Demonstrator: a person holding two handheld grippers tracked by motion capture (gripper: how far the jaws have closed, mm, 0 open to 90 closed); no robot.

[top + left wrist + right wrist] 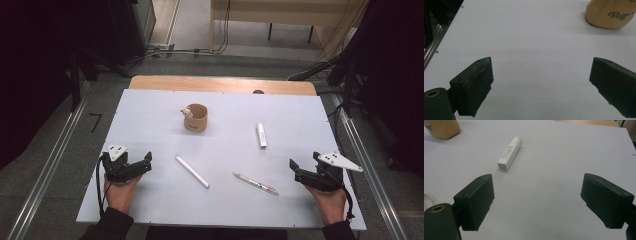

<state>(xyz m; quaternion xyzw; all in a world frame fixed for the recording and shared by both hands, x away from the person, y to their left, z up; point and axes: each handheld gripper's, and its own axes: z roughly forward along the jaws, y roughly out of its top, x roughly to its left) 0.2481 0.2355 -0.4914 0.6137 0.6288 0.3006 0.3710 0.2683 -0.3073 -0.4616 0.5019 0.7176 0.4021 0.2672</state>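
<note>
Now I have both hands parked, the left gripper (144,162) at eight o'clock and right gripper (299,168) at four, each wide open and empty, so next I judge a reach to the stick (192,171) or pen (255,183) near six on the tabletop (150,115), cup (195,118) at twelve.

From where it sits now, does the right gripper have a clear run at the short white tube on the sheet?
Probably yes. The right gripper has open, empty jaws, and the short white tube lies ahead of them, off toward one jaw, with bare sheet between. The clear pen lies off to the side, out of that path.
</note>
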